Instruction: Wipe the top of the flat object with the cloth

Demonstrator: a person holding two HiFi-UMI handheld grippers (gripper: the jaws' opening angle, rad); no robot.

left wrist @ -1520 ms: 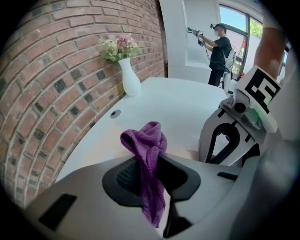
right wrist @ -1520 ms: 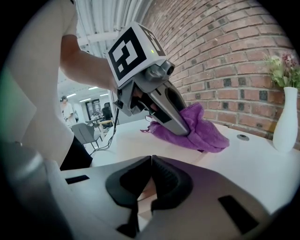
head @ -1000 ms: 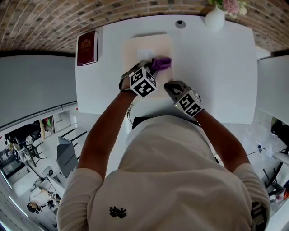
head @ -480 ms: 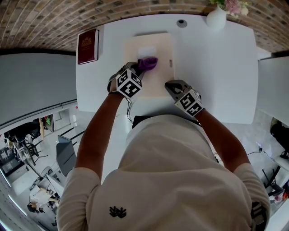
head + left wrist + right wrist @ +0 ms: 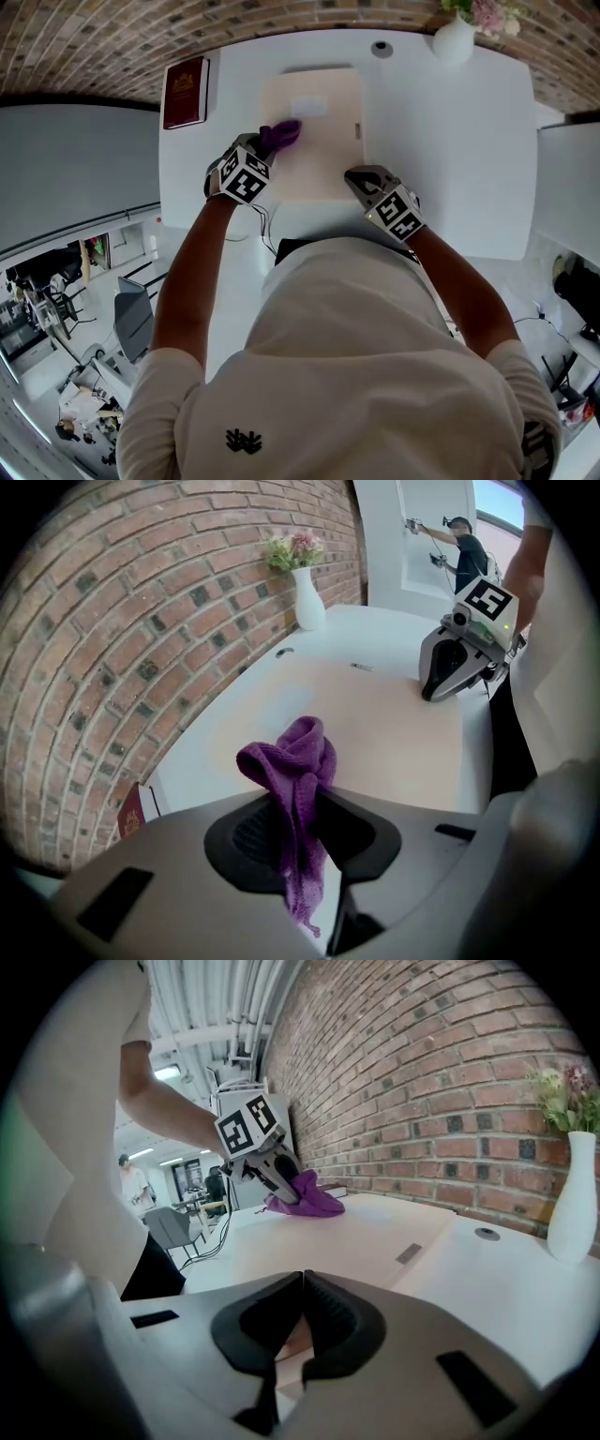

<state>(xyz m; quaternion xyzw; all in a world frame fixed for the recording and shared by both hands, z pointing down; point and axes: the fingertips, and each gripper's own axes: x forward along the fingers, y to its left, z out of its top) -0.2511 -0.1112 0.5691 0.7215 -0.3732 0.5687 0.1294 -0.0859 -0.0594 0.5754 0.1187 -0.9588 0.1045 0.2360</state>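
A flat beige board [image 5: 323,150] lies on the white table [image 5: 450,141]. My left gripper [image 5: 267,142] is shut on a purple cloth [image 5: 282,134], which sits at the board's left edge. In the left gripper view the cloth [image 5: 295,761] bunches up out of the jaws, with the board [image 5: 384,733] stretching beyond it. My right gripper [image 5: 354,176] is shut, its tip resting on the board's near right corner. From the right gripper view [image 5: 302,1283] I see the left gripper [image 5: 286,1180] and the cloth [image 5: 314,1202] across the board [image 5: 347,1241].
A dark red book [image 5: 185,91] lies at the table's far left. A white vase with flowers [image 5: 453,42] and a small round fitting [image 5: 381,49] stand at the far edge. A pale label [image 5: 309,106] sits on the board. The table's near edge runs just behind both grippers.
My left gripper has dragged the purple cloth leftward across the board, from about its middle to its left edge. The right gripper has stayed at the near right corner.
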